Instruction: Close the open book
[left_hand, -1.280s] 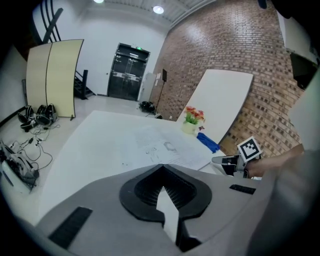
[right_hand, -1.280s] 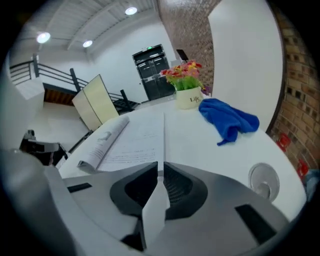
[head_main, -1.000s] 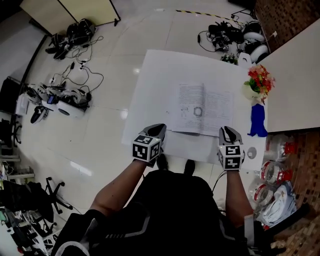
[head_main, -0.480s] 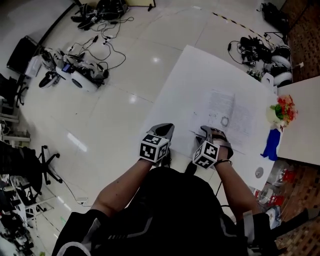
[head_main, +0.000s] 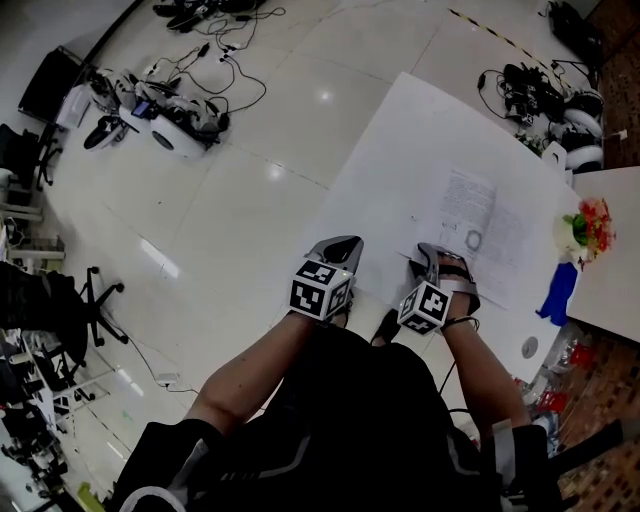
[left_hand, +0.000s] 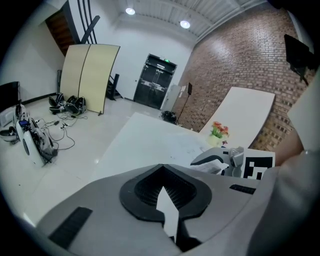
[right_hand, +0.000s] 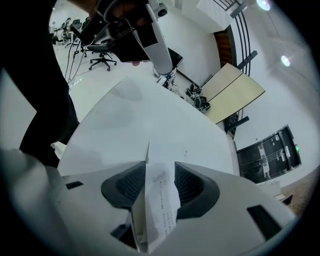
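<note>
Head view: found the book (head_main: 482, 225) still open on the table (head_main: 400, 140), right gripper (head_main: 440, 262) at its near edge. Left gripper view: saw left gripper (left_hand: 161, 172) closed, empty. Right gripper view: caught jaws just opened wide, a lifted page (right_hand: 160, 210) loose between them; judged closing barely begun

In the head view the right gripper (head_main: 440, 262), whose jaws have just been opening with a few pages (right_hand: 160, 210) between them, covers the near left corner of the book (head_main: 490, 225). The book's print is too small to read there, and the side table (head_main: 612, 272) is cut off by the right edge. The cables and devices (head_main: 170, 100) at the upper left are too small to tell apart. In the right gripper view the lower end of the pages drops out of sight behind the gripper's body and their print is blurred. At the left the person (right_hand: 35, 100) is cut off by the dark rim.
</note>
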